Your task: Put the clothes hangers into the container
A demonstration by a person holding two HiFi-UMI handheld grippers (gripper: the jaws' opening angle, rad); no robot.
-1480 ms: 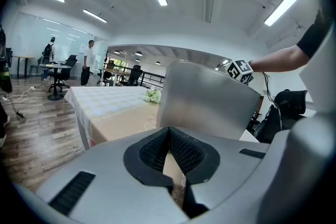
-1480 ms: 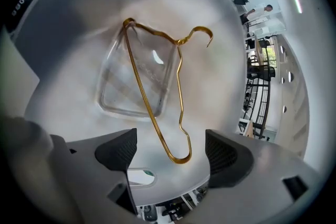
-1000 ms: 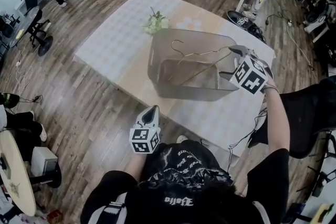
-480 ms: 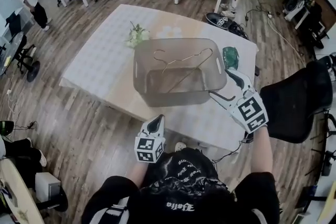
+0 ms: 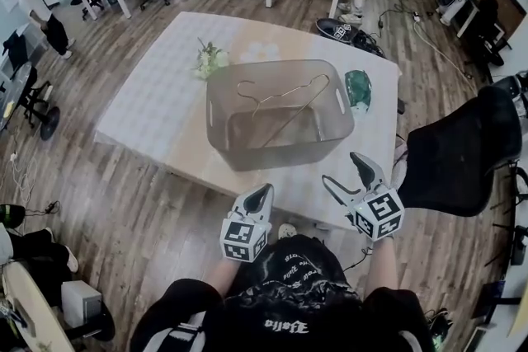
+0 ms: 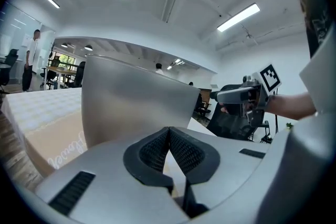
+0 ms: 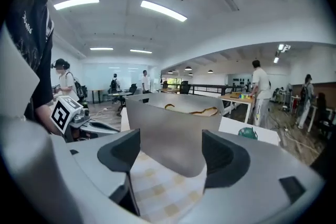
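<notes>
Left gripper [image 5: 261, 194]: jaws pressed together, empty, low in front of me.
Hanger [image 5: 285, 99]: already inside the container [image 5: 272, 151], propped slantwise, hook toward the far rim.
Handling: I judge it thin wire, light, springy and slick; I'd pinch the neck below the hook.
Right gripper [image 5: 341, 169]: jaws wide, just narrowed slightly, nothing between them.

Hanger [image 5: 289, 93] inside container [image 5: 280, 157] on table [image 5: 157, 95]

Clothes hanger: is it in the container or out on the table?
In. The clothes hanger lies inside the container, leaning across it with its hook up near the far rim.
</notes>
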